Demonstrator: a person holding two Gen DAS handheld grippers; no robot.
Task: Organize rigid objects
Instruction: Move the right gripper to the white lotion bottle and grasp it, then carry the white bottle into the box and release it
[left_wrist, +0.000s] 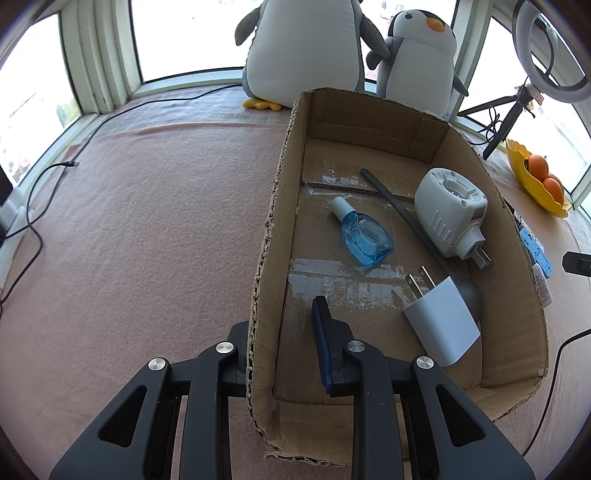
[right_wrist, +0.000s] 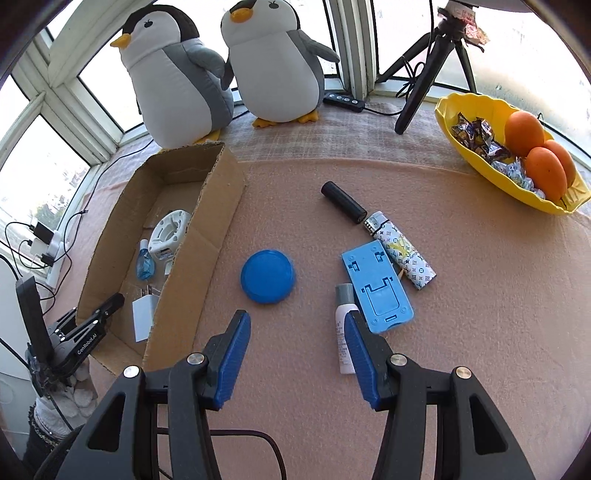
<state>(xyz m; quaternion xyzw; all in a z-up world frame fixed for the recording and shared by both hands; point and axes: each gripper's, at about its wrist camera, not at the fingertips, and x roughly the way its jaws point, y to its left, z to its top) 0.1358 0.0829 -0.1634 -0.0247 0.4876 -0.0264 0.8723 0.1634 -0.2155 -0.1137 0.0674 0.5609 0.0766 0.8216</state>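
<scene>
- Left gripper (left_wrist: 282, 332) was clamped on the cardboard box's (left_wrist: 461, 155) side wall, one finger inside, one outside.
- Right gripper (right_wrist: 295, 354) hung open and empty over the pink cloth (right_wrist: 480, 314).
- Blue lid (right_wrist: 267, 276) lay just beside the box, ahead of the open jaws.

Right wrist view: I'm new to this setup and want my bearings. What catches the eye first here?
Two plush penguins stand by the window at the back. A cardboard box sits at left with a few items inside, while a blue lid and other small things lie loose on the pink cloth. A yellow bowl of oranges sits at far right.
</scene>
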